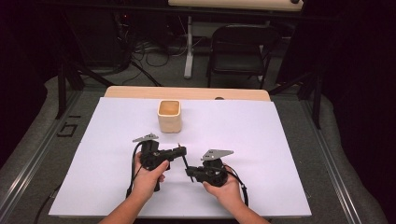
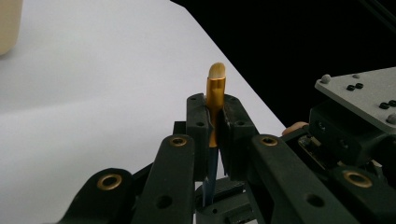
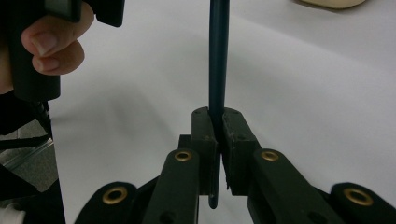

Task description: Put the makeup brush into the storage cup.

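Observation:
A paintbrush [image 1: 186, 164] with a dark blue handle, a gold ferrule and pale bristles is held between both grippers above the white sheet. My left gripper [image 1: 180, 150] is shut on the gold ferrule [image 2: 216, 93], and the bristles stick out past the left gripper [image 2: 215, 116]. My right gripper [image 1: 189, 172] is shut on the handle's lower end; the blue handle [image 3: 218, 56] rises out of the right gripper [image 3: 218, 128]. A beige cup [image 1: 169, 115] stands upright at the far middle of the sheet, apart from both grippers.
The white sheet [image 1: 261, 140] covers a wooden table. The cup's edge appears at the corner of each gripper view, as cup [image 2: 8, 23] and cup [image 3: 331, 3]. A black folding chair [image 1: 240, 51], a table leg and floor cables lie beyond the table.

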